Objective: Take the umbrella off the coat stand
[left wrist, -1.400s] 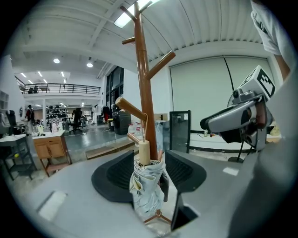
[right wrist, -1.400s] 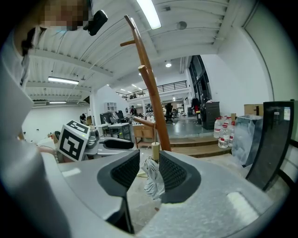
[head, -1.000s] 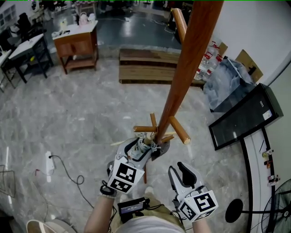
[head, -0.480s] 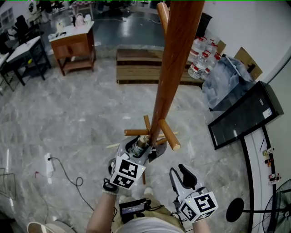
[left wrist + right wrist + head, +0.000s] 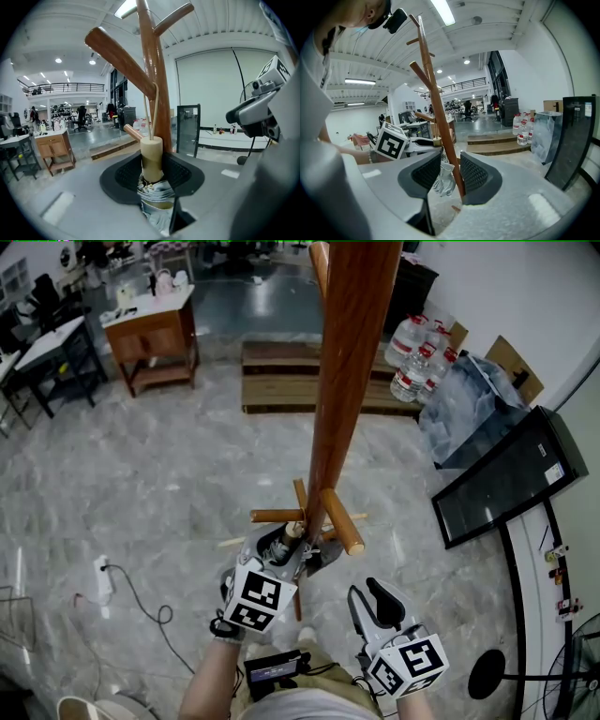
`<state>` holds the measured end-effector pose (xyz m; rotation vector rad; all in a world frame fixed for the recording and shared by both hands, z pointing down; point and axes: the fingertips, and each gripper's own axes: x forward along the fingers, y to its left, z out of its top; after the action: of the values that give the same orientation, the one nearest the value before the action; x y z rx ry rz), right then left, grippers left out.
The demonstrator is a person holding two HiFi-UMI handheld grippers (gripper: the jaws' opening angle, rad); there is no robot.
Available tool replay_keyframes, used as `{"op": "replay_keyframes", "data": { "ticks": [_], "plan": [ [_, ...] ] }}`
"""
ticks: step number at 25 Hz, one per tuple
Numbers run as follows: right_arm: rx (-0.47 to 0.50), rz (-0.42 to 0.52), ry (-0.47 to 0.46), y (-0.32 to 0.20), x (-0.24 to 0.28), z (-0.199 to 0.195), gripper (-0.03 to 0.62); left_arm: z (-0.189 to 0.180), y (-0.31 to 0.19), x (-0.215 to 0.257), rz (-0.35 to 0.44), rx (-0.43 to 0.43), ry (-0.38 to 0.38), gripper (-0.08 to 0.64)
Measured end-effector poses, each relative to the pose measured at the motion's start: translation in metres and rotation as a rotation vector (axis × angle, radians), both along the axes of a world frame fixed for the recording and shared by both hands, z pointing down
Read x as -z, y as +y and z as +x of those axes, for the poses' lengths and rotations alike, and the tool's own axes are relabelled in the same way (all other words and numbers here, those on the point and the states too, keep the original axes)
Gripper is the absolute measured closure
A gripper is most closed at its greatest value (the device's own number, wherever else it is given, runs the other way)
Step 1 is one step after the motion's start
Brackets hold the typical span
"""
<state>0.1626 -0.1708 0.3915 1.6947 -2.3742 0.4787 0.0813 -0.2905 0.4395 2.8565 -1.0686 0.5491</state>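
Note:
The wooden coat stand (image 5: 342, 381) rises right in front of me. A folded grey-white umbrella (image 5: 152, 157) with a cream handle hangs by its cord from a low peg (image 5: 119, 54). My left gripper (image 5: 284, 547) is at that peg. Its jaws are closing, with the umbrella handle between them and the pads against its sides. In the left gripper view the gripper (image 5: 152, 174) frames the handle and the bunched fabric. My right gripper (image 5: 366, 589) hovers lower right of the stand, open and empty. In its own view, the right gripper (image 5: 451, 171) shows the pole and the umbrella (image 5: 445, 180) beyond its gap.
Wooden steps (image 5: 281, 381) lie behind the stand. Water bottles (image 5: 412, 352), a plastic-wrapped bundle (image 5: 469, 404) and a leaning black panel (image 5: 506, 479) stand at right. A wooden desk (image 5: 155, 329) stands far left. A power strip with cable (image 5: 101, 576) lies on the marble floor.
The left gripper's jaws have drawn in around the umbrella handle. Both grippers have barely shifted, and the stand now sits further left and more upright in view.

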Motion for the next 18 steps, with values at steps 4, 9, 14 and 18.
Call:
{"op": "replay_keyframes", "data": {
  "ticks": [4, 9, 14, 18],
  "plan": [
    [0.005, -0.002, -0.004, -0.001, -0.001, -0.002, 0.466, -0.003, 0.000, 0.001, -0.006, 0.011, -0.009, 0.409],
    [0.011, 0.000, -0.011, -0.003, -0.002, -0.001, 0.466, -0.005, 0.000, 0.011, 0.002, 0.015, 0.002, 0.408],
    [0.027, 0.004, -0.015, -0.006, -0.001, -0.003, 0.466, -0.009, 0.001, 0.020, 0.014, 0.026, 0.002, 0.408],
    [0.052, 0.010, -0.020, -0.010, -0.001, -0.008, 0.466, -0.015, 0.001, 0.032, 0.030, 0.040, 0.014, 0.408]
  ]
}}
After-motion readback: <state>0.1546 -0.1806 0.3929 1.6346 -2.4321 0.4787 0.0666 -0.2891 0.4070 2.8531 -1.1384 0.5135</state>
